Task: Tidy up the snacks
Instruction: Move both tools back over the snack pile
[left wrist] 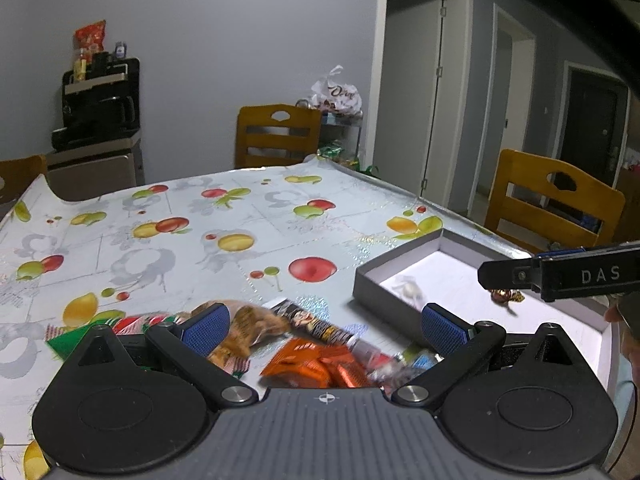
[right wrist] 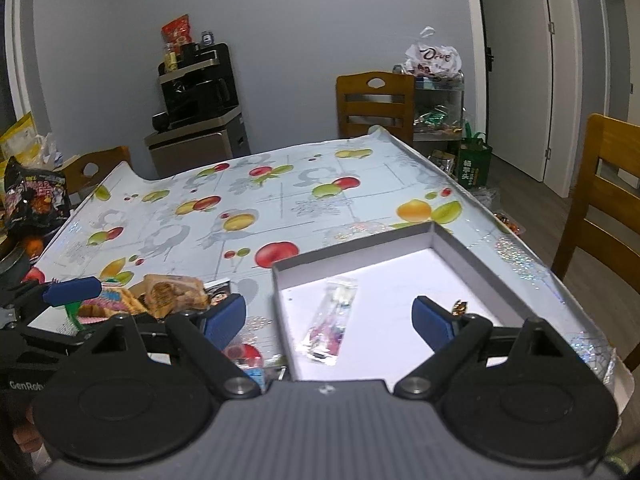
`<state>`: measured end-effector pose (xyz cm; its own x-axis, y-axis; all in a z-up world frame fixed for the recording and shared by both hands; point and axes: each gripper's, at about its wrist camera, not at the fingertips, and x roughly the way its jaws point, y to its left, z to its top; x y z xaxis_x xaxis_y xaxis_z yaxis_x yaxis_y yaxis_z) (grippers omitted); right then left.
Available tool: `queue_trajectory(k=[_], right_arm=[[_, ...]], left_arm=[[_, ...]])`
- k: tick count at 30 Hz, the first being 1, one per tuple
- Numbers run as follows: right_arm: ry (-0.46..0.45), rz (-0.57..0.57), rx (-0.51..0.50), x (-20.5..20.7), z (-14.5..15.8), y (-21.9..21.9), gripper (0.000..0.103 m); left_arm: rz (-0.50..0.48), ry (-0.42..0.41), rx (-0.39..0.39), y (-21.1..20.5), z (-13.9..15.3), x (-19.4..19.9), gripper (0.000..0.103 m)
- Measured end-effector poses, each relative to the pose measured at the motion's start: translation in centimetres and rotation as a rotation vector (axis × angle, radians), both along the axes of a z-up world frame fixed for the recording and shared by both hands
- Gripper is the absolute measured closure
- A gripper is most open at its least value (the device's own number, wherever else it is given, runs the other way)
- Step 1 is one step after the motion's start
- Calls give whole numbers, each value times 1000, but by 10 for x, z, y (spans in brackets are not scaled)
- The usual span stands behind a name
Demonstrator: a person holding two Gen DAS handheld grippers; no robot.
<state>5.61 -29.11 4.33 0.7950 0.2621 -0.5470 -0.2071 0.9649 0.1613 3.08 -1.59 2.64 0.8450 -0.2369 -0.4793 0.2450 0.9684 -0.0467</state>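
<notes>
Grey cardboard forms the shallow box (right wrist: 452,240) set on the fruit-patterned tablecloth (right wrist: 240,196), near its right edge. A clear wrapped sweet (right wrist: 330,322) is seen inside. The snack pile (left wrist: 312,344) is left beside it. Both the left gripper (left wrist: 326,326) and right gripper (right wrist: 330,320) are spread wide, nothing grasped.

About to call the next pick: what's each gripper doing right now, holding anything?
Left gripper: open, holding nothing, over the snack pile.
Right gripper: open, holding nothing, over the grey box.
</notes>
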Motion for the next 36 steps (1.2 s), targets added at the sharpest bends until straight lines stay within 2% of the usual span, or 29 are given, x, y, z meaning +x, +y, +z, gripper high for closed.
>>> queue_trajectory(k=[8, 19, 27, 36], right_arm=[[21, 28, -18, -4, -6, 21, 10], [40, 61, -55, -10, -18, 39, 10], [55, 92, -59, -11, -26, 47, 10], [57, 138, -41, -12, -32, 51, 10]], left_arm=[[5, 6, 21, 18, -7, -18, 0], [-6, 41, -1, 37, -13, -33, 0], [45, 63, 3, 52, -17, -32, 0], [34, 93, 19, 62, -20, -47, 0]])
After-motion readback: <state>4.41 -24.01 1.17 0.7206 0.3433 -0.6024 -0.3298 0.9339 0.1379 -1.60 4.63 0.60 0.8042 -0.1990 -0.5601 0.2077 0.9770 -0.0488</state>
